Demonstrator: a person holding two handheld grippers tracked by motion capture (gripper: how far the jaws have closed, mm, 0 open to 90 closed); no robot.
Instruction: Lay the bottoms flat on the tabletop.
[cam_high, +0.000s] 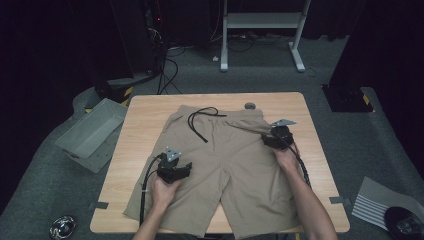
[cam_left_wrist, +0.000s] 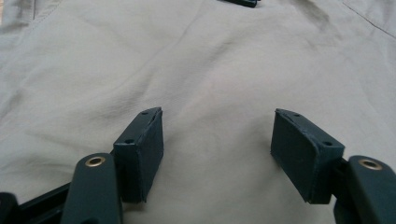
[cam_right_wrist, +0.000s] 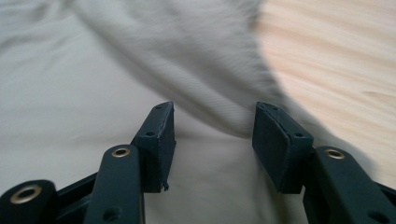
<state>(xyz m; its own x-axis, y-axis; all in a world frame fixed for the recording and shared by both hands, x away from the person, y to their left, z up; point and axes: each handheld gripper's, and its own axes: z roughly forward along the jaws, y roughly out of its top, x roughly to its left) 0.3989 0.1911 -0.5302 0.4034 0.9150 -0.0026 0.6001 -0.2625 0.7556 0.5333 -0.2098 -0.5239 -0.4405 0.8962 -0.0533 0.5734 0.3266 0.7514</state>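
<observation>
Khaki shorts (cam_high: 225, 165) lie spread flat on the bench (cam_high: 135, 150), ready for folding. Left tongs (cam_left_wrist: 217, 140) hover released over one leg; right tongs (cam_right_wrist: 214, 135), released too, straddle a raised fold near the side hem.

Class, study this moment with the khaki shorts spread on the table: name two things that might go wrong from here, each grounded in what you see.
1. The right gripper has open jaws at a raised fold along the edge of the shorts; closing now might pinch only a ridge, or several layers.
2. The black drawstring lies loose over the waistband, so dragging or folding the fabric could snag or trap it.
</observation>
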